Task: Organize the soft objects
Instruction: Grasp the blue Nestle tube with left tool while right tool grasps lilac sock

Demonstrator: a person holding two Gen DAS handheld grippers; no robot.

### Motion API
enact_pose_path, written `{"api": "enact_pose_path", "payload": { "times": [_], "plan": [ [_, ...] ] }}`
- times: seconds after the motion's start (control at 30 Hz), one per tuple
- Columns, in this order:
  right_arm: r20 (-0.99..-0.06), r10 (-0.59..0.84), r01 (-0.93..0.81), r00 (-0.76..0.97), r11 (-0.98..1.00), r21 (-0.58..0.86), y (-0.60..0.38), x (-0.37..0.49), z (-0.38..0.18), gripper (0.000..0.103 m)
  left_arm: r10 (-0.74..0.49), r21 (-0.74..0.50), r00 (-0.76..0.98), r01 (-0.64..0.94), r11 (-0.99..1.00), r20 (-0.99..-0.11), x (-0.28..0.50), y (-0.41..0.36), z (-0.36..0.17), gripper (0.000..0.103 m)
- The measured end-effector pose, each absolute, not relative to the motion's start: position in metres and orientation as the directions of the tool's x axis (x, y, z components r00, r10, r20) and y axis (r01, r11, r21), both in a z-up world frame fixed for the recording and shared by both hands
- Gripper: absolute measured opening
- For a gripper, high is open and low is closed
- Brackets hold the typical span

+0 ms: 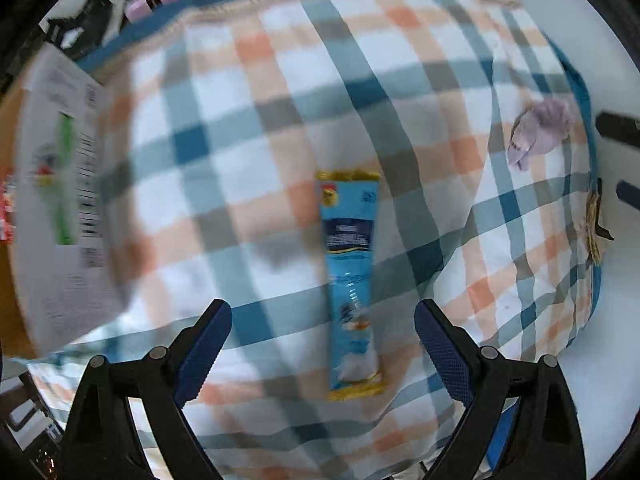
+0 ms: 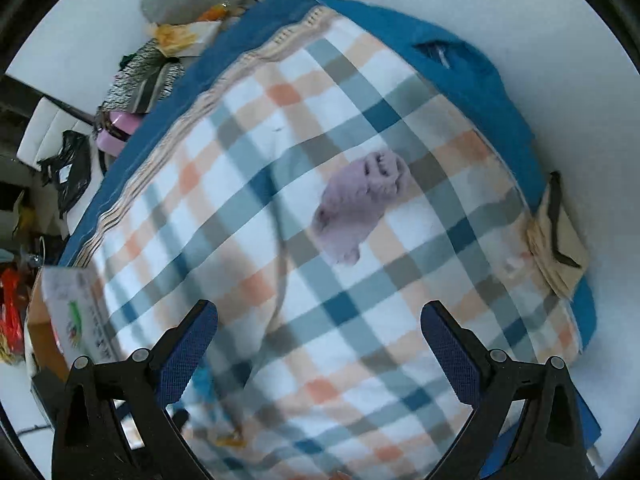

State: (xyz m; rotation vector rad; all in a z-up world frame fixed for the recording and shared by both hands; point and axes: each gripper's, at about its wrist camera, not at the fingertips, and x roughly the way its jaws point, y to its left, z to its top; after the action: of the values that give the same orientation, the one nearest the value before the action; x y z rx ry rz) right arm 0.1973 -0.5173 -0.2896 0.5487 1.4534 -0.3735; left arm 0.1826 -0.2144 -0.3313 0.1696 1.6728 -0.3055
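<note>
One view alone shows the blue packet (image 1: 352, 280): left wrist.

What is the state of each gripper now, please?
Left gripper: open, holding nothing, above the blue packet.
Right gripper: open, holding nothing, facing the purple plush toy.

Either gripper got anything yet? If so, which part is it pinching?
Nothing held. The left gripper is open around the blue snack packet without touching it; the right gripper is open, short of the purple plush toy.
</note>
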Motion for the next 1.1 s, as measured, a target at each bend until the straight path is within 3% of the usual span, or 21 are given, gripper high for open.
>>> {"api": "enact_pose_path", "payload": {
  "times": [0.4, 0.63, 0.87, 1.1],
  "plan": [
    [-0.987, 0.161, 0.628, 0.018, 0.767, 0.136, -0.558, 0.232, -0.379, 0.102, -0.042, -0.096, -0.207, 0.263, 0.960, -0.978, 0.178, -0.235, -0.387, 0.085],
    [-0.985, 0.175, 0.629, 0.001, 0.765, 0.136, -0.555, 0.244, -0.393, 0.093, -0.016, -0.072, -0.201, 0.276, 0.958, -0.979, 0.176, -0.242, -0.389, 0.070],
    [-0.982, 0.186, 0.634, -0.030, 0.763, 0.125, -0.550, 0.249, -0.405, 0.055, 0.008, -0.045, -0.184, 0.278, 0.960, -0.983, 0.188, -0.245, -0.383, 0.038],
    [-0.986, 0.163, 0.613, -0.036, 0.783, 0.107, -0.538, 0.250, -0.404, 0.049, 0.007, -0.042, -0.166, 0.289, 0.957, -0.986, 0.192, -0.243, -0.371, 0.020]
  ]
}}
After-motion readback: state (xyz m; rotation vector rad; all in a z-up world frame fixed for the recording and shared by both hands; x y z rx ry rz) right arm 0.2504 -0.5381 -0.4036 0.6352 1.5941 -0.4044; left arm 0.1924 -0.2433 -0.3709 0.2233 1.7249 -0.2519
